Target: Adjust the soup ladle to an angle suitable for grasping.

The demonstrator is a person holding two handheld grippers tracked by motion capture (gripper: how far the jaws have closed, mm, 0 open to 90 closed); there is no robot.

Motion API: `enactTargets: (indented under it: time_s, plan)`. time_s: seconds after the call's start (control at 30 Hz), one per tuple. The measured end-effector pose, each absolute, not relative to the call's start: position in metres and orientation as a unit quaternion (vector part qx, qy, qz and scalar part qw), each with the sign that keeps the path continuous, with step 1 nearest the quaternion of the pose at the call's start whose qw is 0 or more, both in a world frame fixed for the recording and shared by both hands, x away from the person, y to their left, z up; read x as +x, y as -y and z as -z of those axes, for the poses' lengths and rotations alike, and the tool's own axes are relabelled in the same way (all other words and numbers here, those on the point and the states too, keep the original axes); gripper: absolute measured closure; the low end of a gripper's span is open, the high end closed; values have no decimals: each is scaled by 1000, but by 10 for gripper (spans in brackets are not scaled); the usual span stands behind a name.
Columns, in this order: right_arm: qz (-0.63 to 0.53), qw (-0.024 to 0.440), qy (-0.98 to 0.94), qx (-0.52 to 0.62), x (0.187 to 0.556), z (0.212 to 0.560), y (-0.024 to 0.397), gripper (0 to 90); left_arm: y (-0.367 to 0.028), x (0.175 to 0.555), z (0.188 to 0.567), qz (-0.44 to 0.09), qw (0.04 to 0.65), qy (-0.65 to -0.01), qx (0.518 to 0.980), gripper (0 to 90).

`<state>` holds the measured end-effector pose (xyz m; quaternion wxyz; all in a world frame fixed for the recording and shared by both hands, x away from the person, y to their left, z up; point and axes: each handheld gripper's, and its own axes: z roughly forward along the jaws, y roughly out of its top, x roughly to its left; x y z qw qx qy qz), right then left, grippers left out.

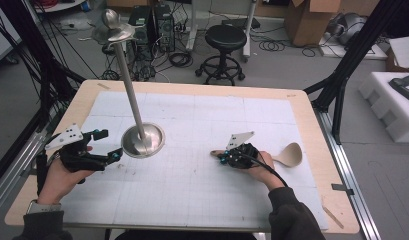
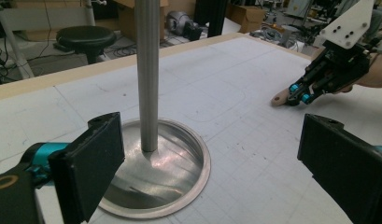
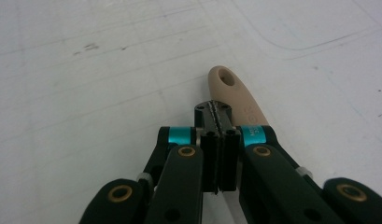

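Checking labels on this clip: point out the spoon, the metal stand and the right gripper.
Spoon (image 1: 292,154), high view, on its bowl.
Metal stand (image 2: 147,74), left gripper view, on its upright pole.
Right gripper (image 3: 218,140), right gripper view, where the shut jaws meet above the spoon's handle.

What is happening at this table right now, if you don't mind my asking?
A person works with a gripper in each hand. The right gripper, jaws shut, sits over the handle of a beige spoon lying on the white mat. The left gripper waits open beside the metal stand.
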<state>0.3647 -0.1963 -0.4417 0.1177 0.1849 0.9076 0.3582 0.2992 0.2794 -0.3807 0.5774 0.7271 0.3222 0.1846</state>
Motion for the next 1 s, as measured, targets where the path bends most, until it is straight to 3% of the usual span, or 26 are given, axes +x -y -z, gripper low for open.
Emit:
enactTargets:
  time_s: [0.6,0.83,1.0]
  plan:
    - [-369,123,-888,245,390,442,190,900,-280,298,380,-183,581,-321,725,77]
    - [-403,121,-875,240,385,410,226,897,-278,299,381,-180,579,-320,728,77]
    - [-417,101,-870,243,386,396,251,800,-278,299,381,-181,576,-320,730,77]
